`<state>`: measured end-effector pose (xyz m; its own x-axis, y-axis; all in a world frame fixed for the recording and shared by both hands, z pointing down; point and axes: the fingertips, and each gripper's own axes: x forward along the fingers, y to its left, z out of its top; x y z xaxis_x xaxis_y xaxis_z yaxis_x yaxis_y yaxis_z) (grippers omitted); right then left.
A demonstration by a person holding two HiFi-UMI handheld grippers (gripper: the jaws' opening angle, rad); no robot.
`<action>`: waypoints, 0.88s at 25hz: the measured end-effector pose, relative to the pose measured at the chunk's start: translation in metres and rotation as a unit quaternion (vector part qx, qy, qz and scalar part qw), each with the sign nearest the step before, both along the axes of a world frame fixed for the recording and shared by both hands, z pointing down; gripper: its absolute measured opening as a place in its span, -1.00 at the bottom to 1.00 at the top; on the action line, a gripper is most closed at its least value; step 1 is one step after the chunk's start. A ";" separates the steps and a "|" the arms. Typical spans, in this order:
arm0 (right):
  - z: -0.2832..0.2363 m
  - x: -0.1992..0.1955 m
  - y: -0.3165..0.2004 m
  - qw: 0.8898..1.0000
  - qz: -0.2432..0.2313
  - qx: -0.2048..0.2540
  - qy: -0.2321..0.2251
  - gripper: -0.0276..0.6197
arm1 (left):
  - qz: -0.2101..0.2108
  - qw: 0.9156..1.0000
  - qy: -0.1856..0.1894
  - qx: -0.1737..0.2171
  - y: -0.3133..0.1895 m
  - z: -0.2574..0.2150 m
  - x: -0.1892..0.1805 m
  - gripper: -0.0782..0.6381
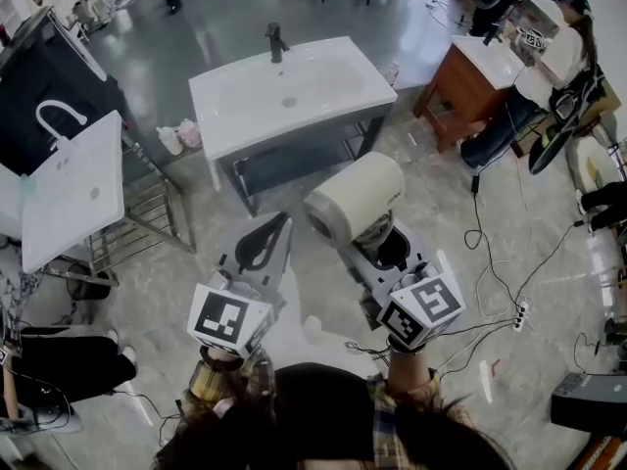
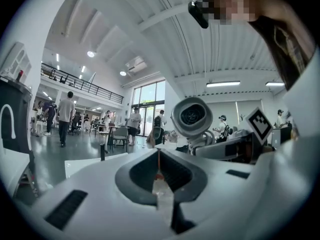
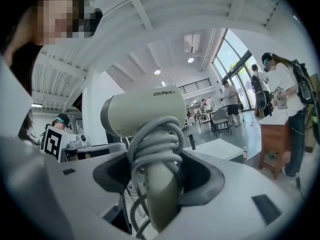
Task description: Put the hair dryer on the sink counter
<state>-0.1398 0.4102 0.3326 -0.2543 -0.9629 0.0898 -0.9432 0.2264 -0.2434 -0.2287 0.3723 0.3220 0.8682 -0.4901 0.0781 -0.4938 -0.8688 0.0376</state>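
A cream hair dryer (image 1: 355, 196) with its grey cord wound round the handle stands up from my right gripper (image 1: 380, 243), which is shut on the handle. In the right gripper view the dryer (image 3: 145, 111) fills the middle, its barrel lying crosswise above the jaws. My left gripper (image 1: 263, 245) hangs beside it, shut and empty, its jaws meeting in a thin line (image 2: 159, 176). The dryer (image 2: 192, 116) shows from the front in the left gripper view. The white sink counter (image 1: 235, 116) with a black faucet (image 1: 276, 42) stands ahead on a grey frame, some way beyond both grippers.
A second white sink (image 1: 73, 189) with a white faucet sits at the left on a metal rack (image 1: 147, 213). A wooden vanity (image 1: 468, 84) and a person (image 1: 563, 47) are at the right. Cables (image 1: 490, 262) and a power strip (image 1: 520, 313) lie on the floor.
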 end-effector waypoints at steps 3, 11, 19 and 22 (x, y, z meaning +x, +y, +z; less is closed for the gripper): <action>0.002 0.004 -0.025 1.000 0.000 -0.004 -0.002 -0.04 | 0.001 1.000 0.004 0.002 -0.028 -0.002 0.006 -0.71; -0.008 0.028 -0.127 1.000 0.009 -0.003 0.024 -0.04 | 0.008 1.000 0.023 0.011 -0.137 -0.018 0.034 -0.71; -0.015 0.051 -0.218 0.999 0.034 -0.001 0.036 -0.04 | 0.027 0.999 0.030 0.022 -0.233 -0.027 0.052 -0.72; -0.013 0.057 -0.242 0.998 0.046 -0.001 0.037 -0.04 | 0.034 0.999 0.027 0.023 -0.261 -0.025 0.055 -0.71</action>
<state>-0.0824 0.1680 0.3198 -0.1574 -0.9817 0.1075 -0.9752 0.1374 -0.1734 -0.1742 0.1115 0.2967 0.9020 -0.4316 0.0088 -0.4317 -0.9018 0.0221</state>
